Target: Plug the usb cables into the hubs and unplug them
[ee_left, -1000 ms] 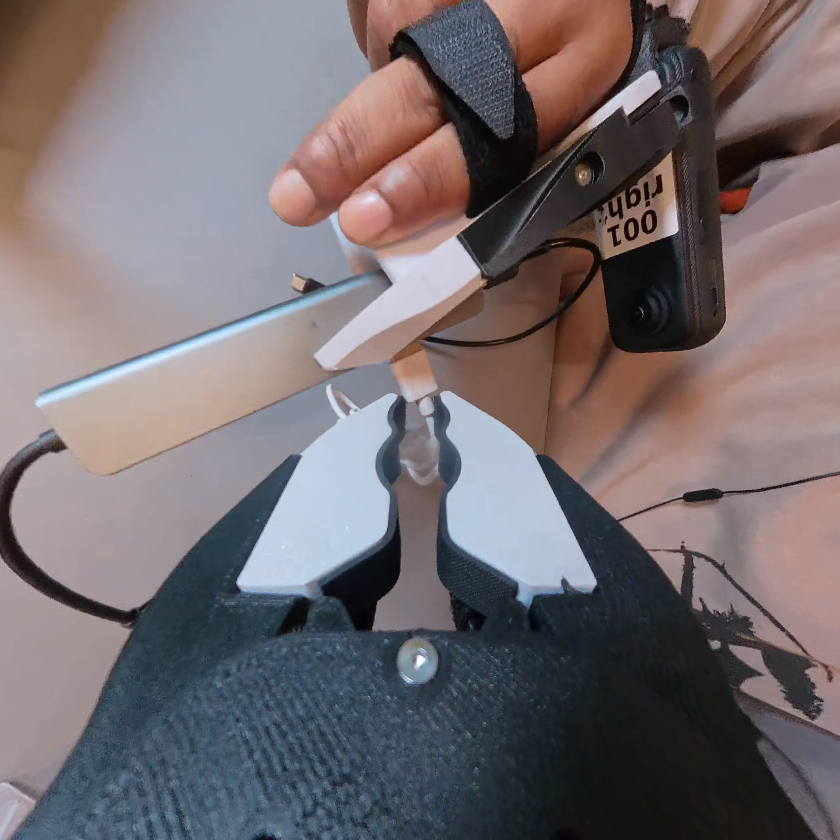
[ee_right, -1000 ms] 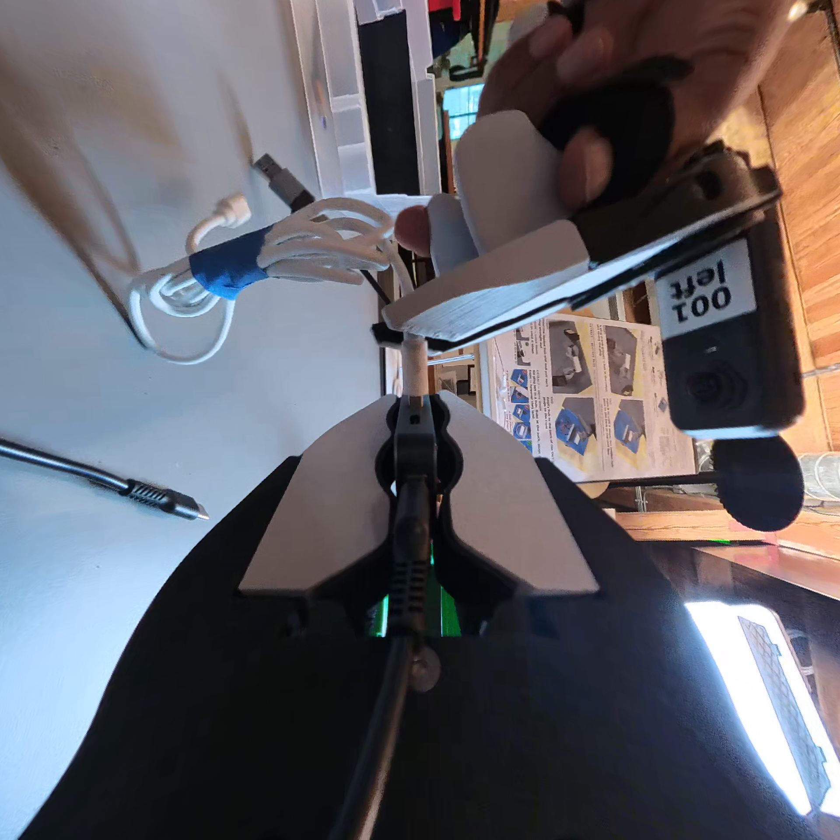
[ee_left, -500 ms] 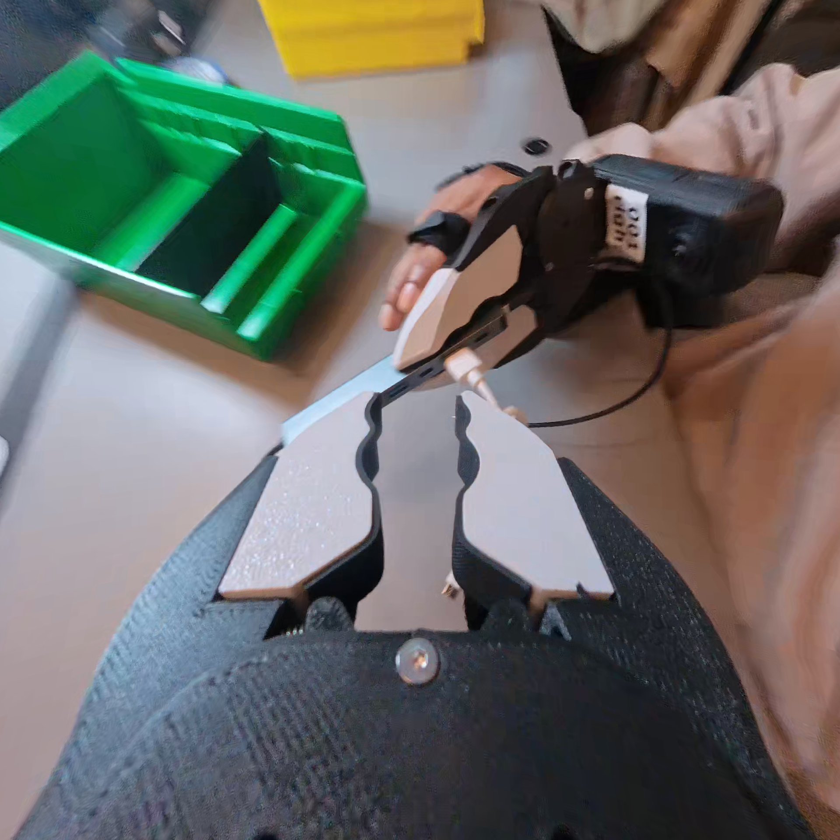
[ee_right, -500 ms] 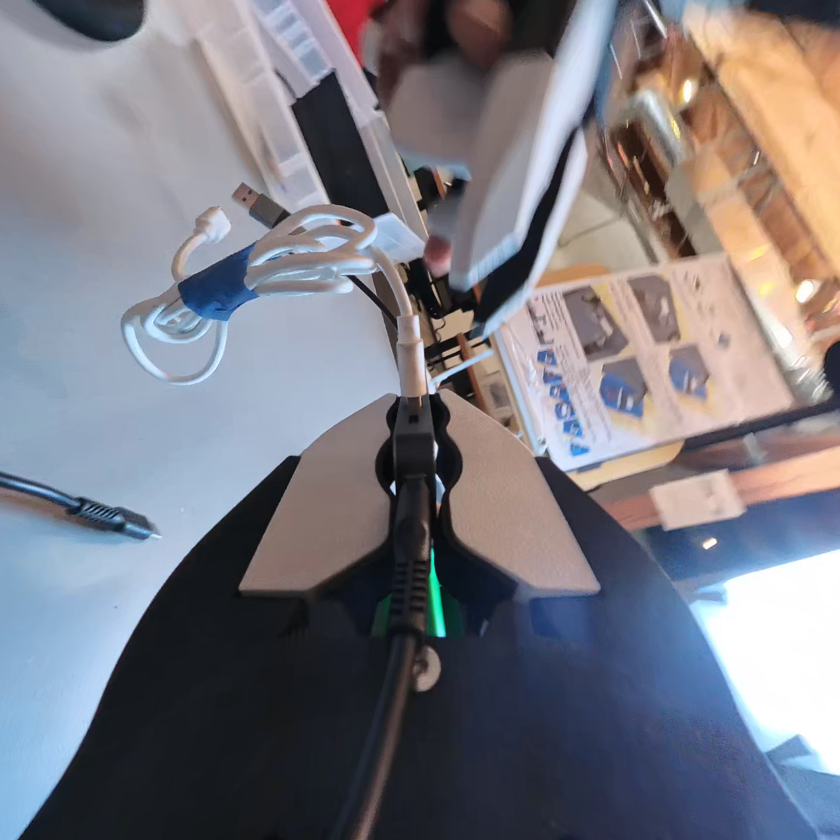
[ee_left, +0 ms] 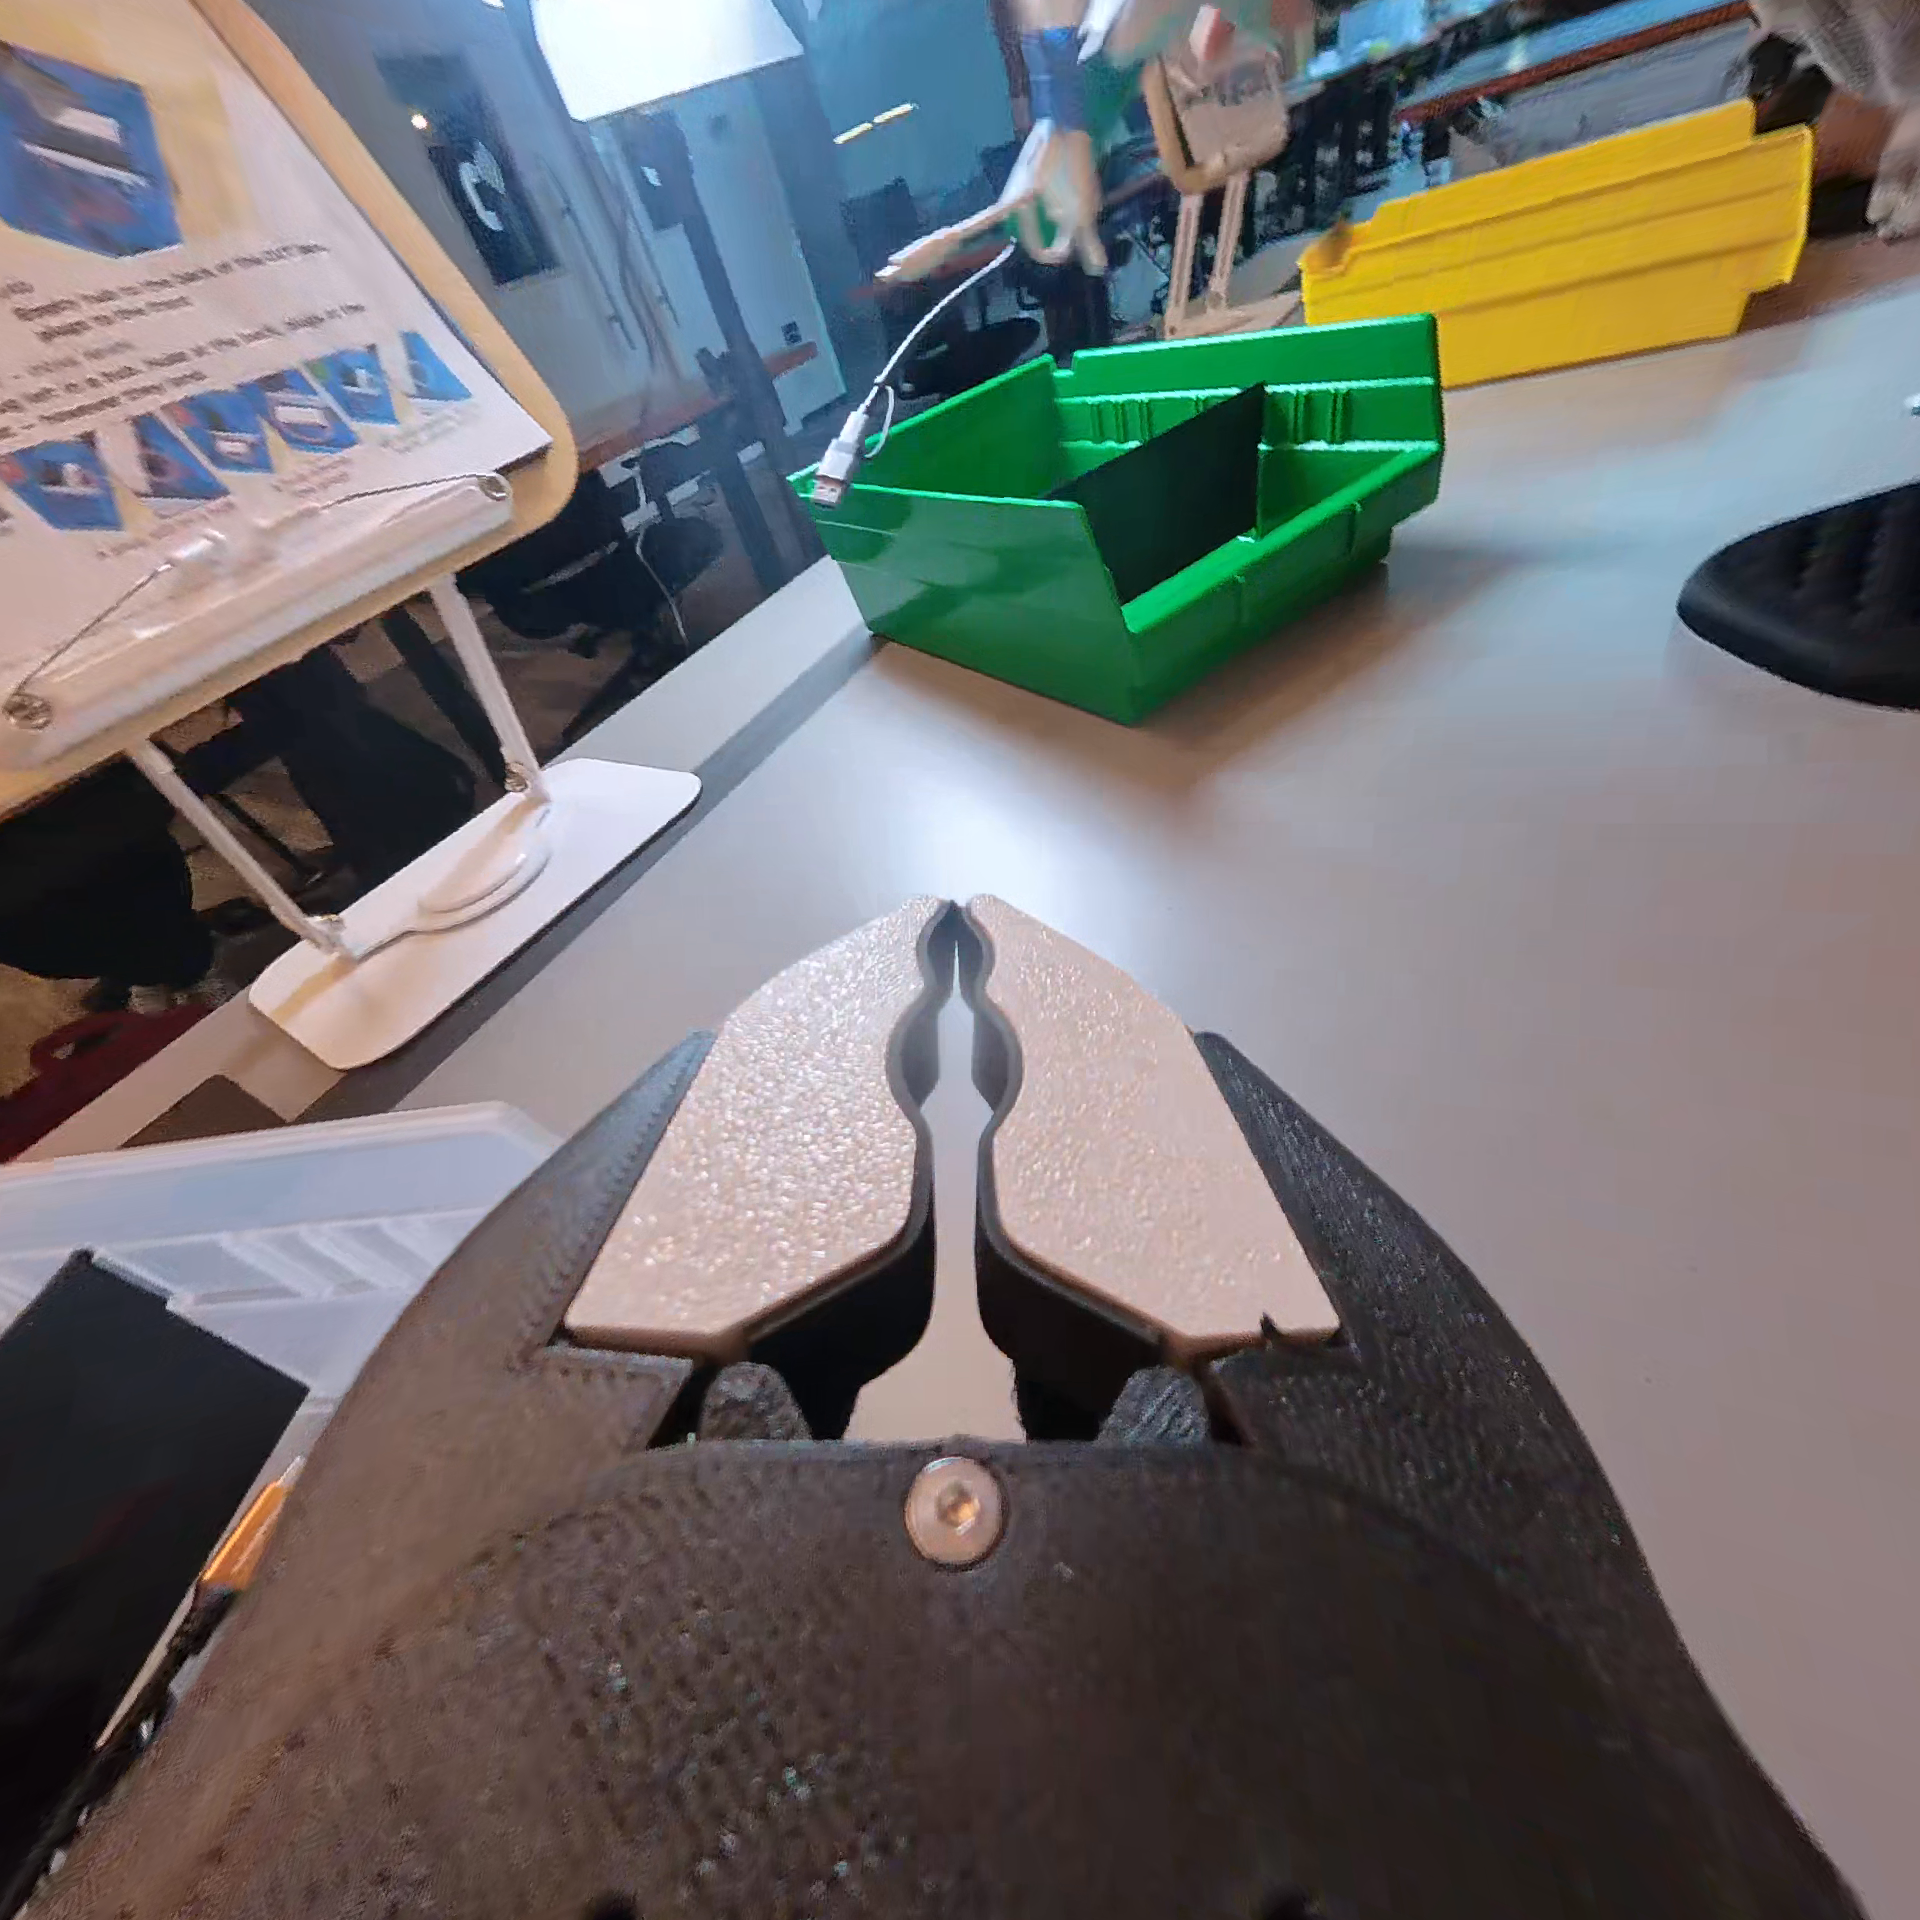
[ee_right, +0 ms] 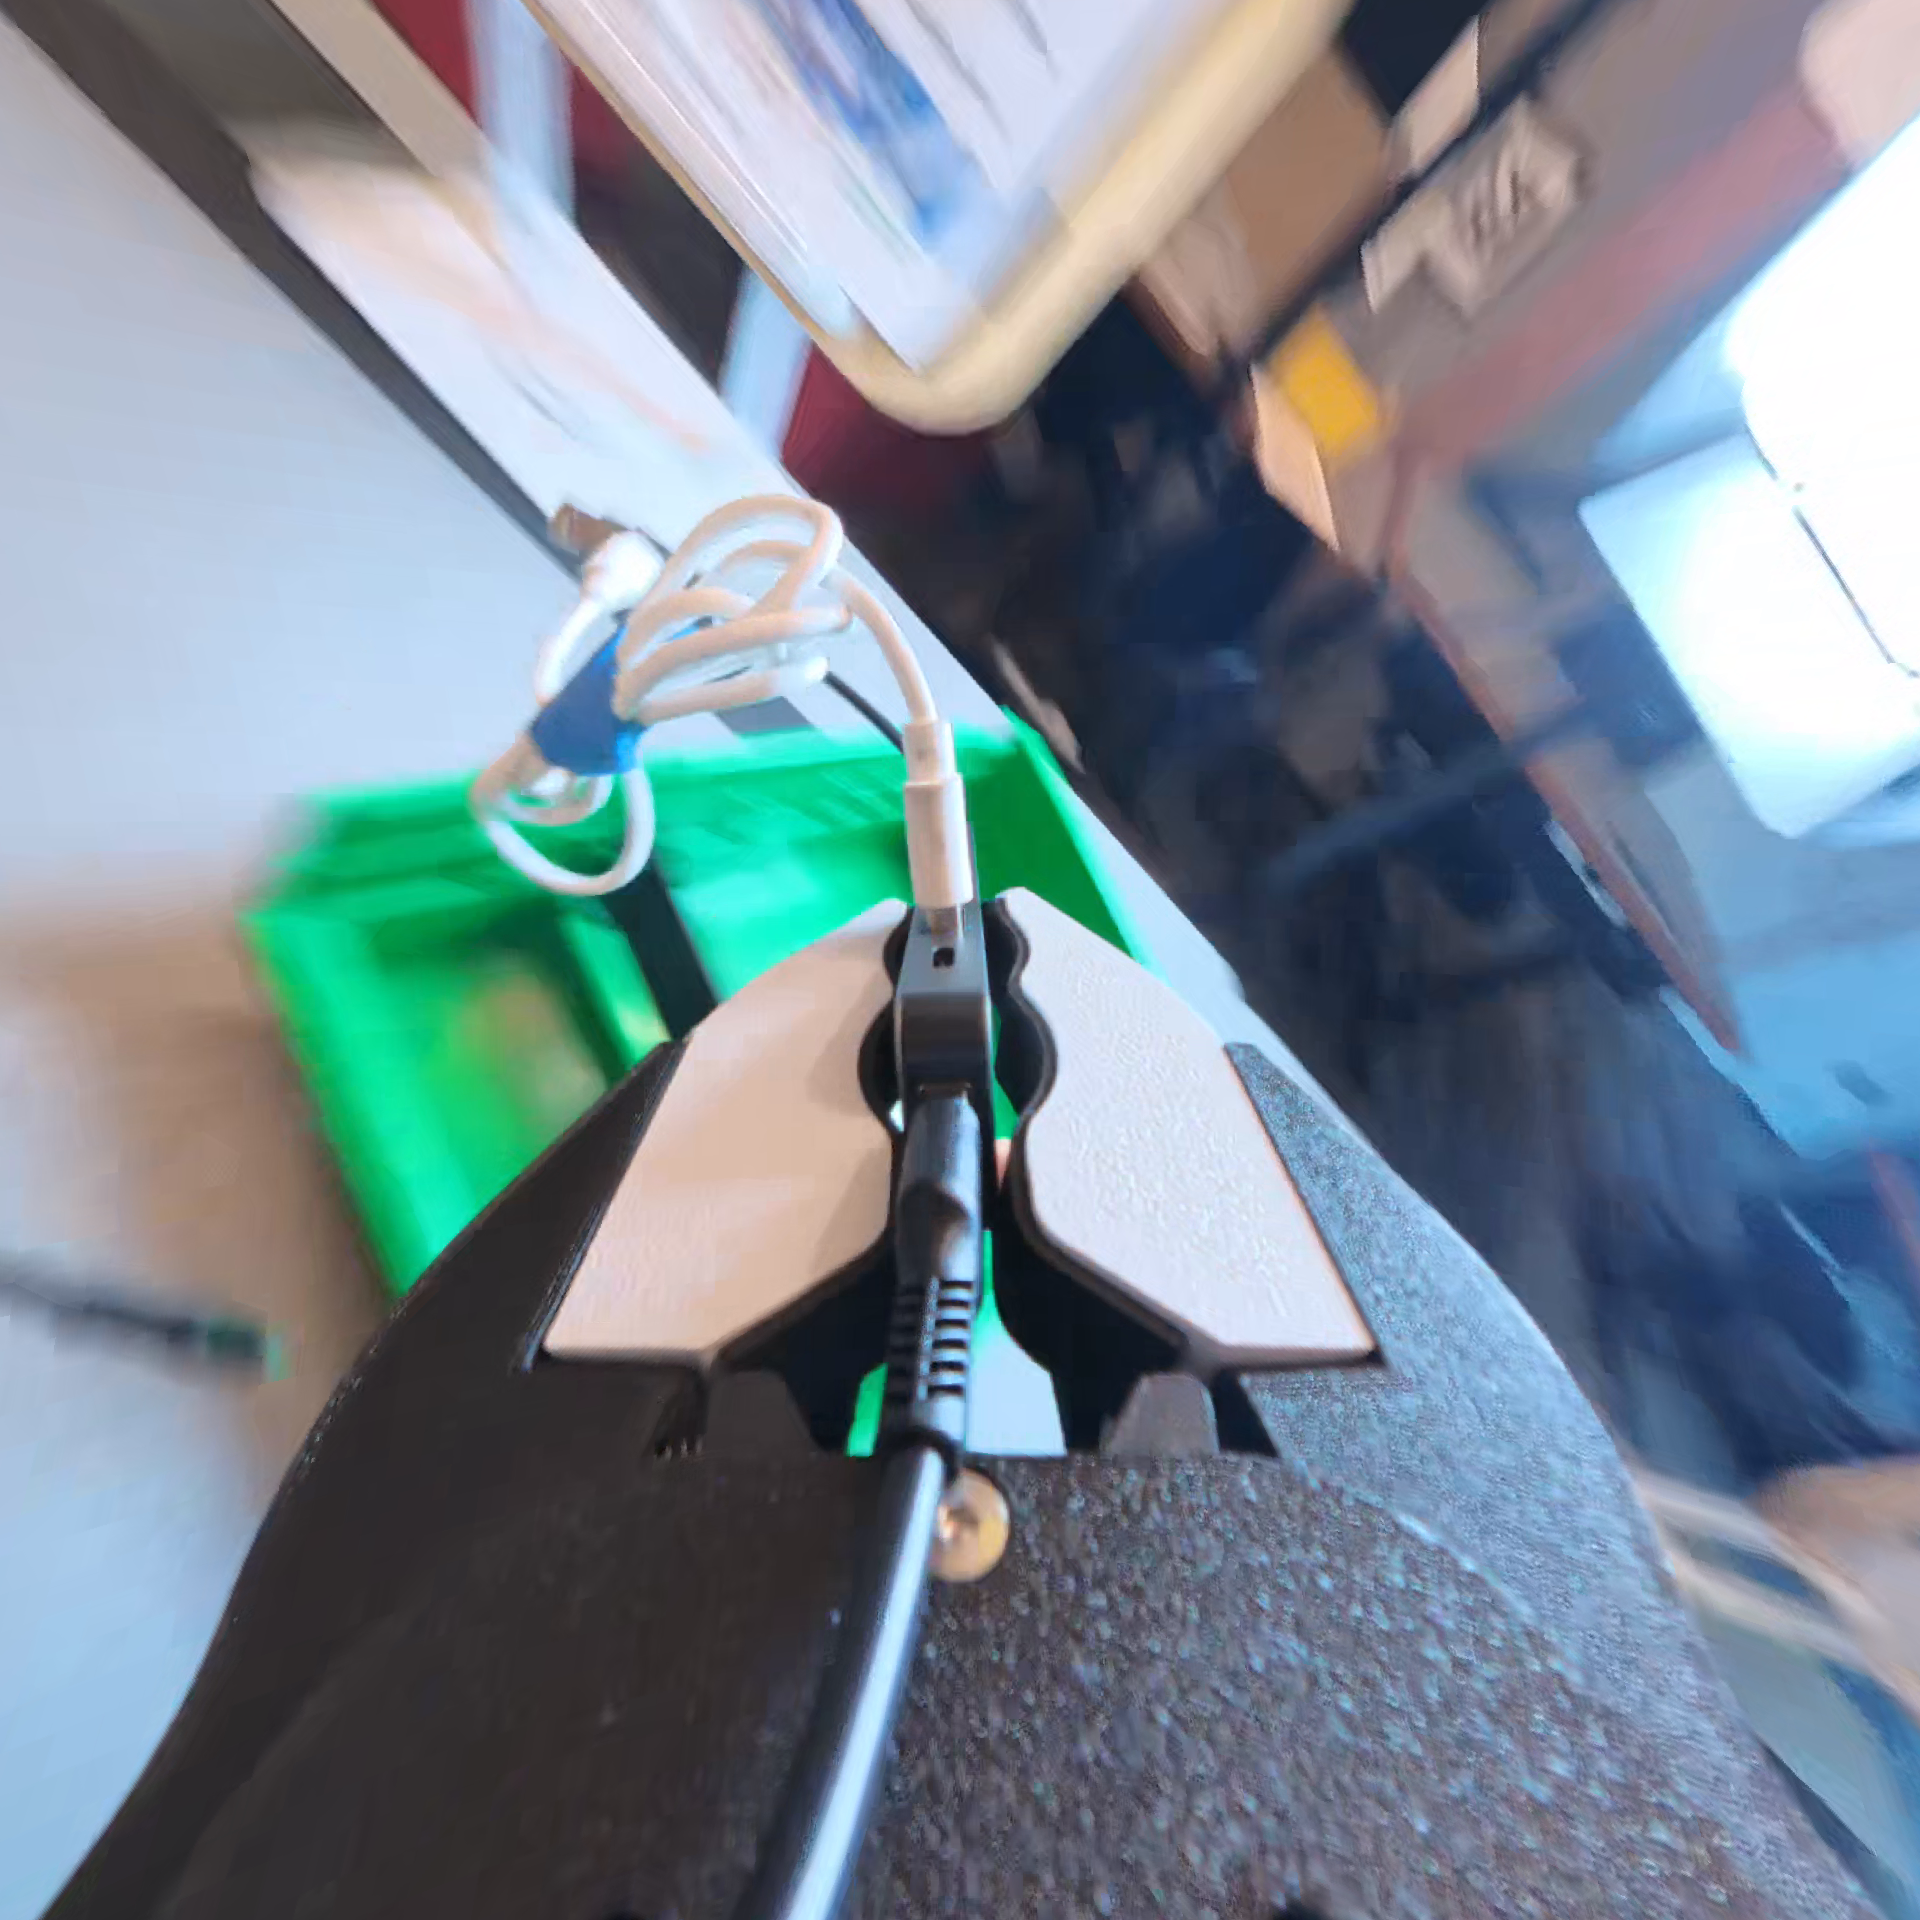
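on grey table [ee_left: 1455, 935], one green bin [ee_left: 1039, 582], one yellow bin [ee_left: 1558, 260], two tools

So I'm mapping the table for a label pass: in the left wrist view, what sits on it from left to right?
Clear plastic organiser → white document stand → left gripper → green bin → yellow bin.

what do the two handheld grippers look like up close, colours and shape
Both match. The left gripper has a wide body of rough black printed plastic, a silver screw at its centre, and two pale grey pebbled fingers with wavy black-edged inner rims tapering to the tips. The right gripper has the same black body, pale fingers and a silver screw.
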`<act>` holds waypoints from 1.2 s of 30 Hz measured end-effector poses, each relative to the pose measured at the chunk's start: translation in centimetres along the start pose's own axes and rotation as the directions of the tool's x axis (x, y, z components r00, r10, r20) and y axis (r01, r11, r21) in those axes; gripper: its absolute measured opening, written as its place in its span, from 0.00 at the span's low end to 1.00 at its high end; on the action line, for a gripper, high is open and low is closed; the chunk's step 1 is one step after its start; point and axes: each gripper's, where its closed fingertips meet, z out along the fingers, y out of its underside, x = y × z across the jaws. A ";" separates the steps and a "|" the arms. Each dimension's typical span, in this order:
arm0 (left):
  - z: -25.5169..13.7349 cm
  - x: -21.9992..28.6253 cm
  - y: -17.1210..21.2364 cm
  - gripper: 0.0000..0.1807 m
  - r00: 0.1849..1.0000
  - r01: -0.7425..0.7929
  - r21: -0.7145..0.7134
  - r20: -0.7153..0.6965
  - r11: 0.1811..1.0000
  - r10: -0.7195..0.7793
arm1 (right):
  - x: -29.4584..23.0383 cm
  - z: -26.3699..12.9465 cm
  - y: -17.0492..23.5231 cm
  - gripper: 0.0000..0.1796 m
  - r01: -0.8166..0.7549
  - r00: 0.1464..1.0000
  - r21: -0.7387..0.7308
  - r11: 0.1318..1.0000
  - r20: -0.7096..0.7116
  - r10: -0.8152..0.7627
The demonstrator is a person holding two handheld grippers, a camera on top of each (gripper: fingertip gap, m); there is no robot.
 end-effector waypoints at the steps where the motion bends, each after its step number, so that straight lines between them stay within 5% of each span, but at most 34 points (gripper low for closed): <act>1: 0.1 0.4 0.1 0.00 1.000 -0.025 -0.010 -0.013 1.000 0.025 | 1.9 1.0 1.0 0.07 0.015 1.000 -0.102 0.995 -0.003 -0.015; 6: 0.3 2.7 0.9 0.00 0.987 -0.150 -0.059 -0.071 0.987 0.146 | 6.2 6.2 6.4 0.07 0.025 0.996 -0.480 0.877 0.082 0.016; 15: 0.3 4.6 1.6 0.00 0.980 -0.142 -0.061 -0.150 0.988 0.132 | 1.6 14.5 14.2 0.07 0.233 0.965 -0.733 0.639 0.255 -0.061; 24: 1.0 6.3 2.8 0.00 0.970 -0.099 -0.090 -0.231 0.991 0.076 | -3.9 13.0 9.9 0.37 0.377 0.801 -0.536 0.755 0.598 0.025; 30: 1.3 7.1 3.1 0.00 0.964 -0.082 -0.102 -0.261 0.991 0.053 | -5.0 9.4 3.1 0.41 0.074 0.737 -0.292 0.953 0.661 0.145; 36: 1.2 5.7 2.9 0.02 0.981 -0.016 -0.107 -0.194 0.994 -0.005 | -4.7 5.2 -3.8 0.36 -0.242 0.796 0.040 0.970 0.579 0.174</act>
